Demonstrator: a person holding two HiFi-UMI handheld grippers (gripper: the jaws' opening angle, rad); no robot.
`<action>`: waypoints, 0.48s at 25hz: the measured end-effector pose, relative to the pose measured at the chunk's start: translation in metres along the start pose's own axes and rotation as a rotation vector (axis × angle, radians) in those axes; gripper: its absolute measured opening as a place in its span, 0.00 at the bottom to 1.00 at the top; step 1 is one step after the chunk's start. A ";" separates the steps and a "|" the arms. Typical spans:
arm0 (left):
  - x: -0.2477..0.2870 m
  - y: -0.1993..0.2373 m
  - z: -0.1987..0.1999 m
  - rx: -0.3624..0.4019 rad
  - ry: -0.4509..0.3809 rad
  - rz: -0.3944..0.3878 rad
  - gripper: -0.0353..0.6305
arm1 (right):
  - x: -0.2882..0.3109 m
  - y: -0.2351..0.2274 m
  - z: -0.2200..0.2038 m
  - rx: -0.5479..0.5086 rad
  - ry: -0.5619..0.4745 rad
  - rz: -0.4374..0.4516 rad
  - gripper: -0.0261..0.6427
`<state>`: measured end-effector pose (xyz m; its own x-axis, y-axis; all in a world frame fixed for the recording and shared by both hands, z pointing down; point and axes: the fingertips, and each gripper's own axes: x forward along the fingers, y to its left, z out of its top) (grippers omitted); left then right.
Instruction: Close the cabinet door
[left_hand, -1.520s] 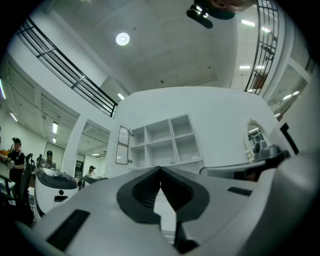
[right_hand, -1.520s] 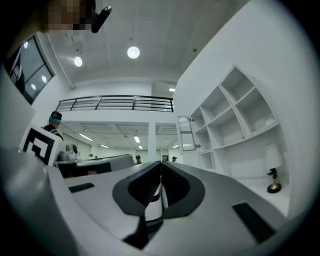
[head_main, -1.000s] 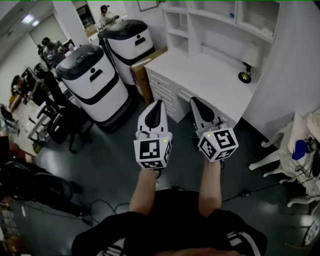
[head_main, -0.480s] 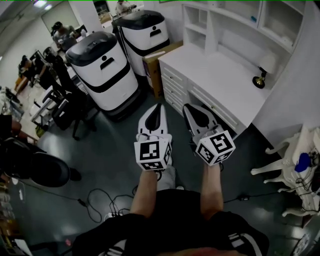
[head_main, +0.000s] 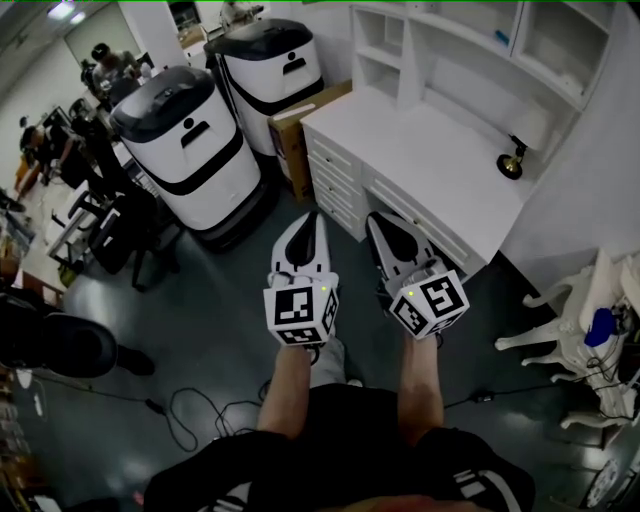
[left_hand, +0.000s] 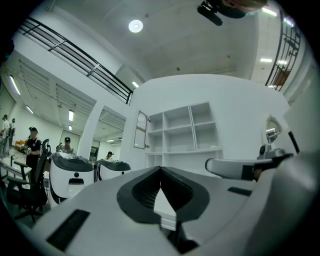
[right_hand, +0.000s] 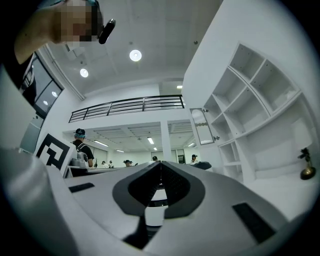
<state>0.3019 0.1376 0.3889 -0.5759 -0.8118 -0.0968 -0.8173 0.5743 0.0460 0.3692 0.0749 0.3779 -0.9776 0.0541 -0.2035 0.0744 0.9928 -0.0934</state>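
A white desk (head_main: 430, 150) carries a hutch of open white shelves (head_main: 440, 50). In both gripper views a narrow glass-paned cabinet door (left_hand: 140, 129) (right_hand: 202, 125) stands swung open at the left end of the shelves (left_hand: 182, 129). My left gripper (head_main: 309, 215) and right gripper (head_main: 377, 217) are held side by side over the dark floor, a short way from the desk's drawers (head_main: 345, 185). Each points toward the desk, a little above level. Both are shut, jaws together (left_hand: 160, 168) (right_hand: 160, 163), with nothing between them. Neither touches the door or the desk.
Two large white-and-black machines (head_main: 185, 150) (head_main: 265, 65) stand left of the desk, with a cardboard box (head_main: 300, 125) between them and it. A desk lamp (head_main: 520, 140) sits on the desktop. A white chair (head_main: 585, 310) is at right. Cables (head_main: 190, 410) lie on the floor, office chairs (head_main: 110, 225) at left.
Both grippers have sunk a little and drifted together across the floor in front of the desk. The jaws stay shut on both.
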 end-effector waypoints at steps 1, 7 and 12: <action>0.005 0.002 -0.003 -0.001 0.005 0.000 0.07 | 0.003 -0.004 -0.002 0.003 -0.002 -0.002 0.07; 0.043 0.030 -0.030 -0.010 0.069 0.019 0.07 | 0.039 -0.039 -0.025 0.044 0.013 -0.030 0.07; 0.070 0.057 -0.048 -0.026 0.106 0.049 0.07 | 0.071 -0.056 -0.054 0.080 0.057 -0.042 0.07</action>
<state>0.2140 0.1083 0.4326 -0.6129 -0.7900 0.0114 -0.7874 0.6120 0.0738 0.2846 0.0291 0.4208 -0.9896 0.0210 -0.1426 0.0465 0.9829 -0.1783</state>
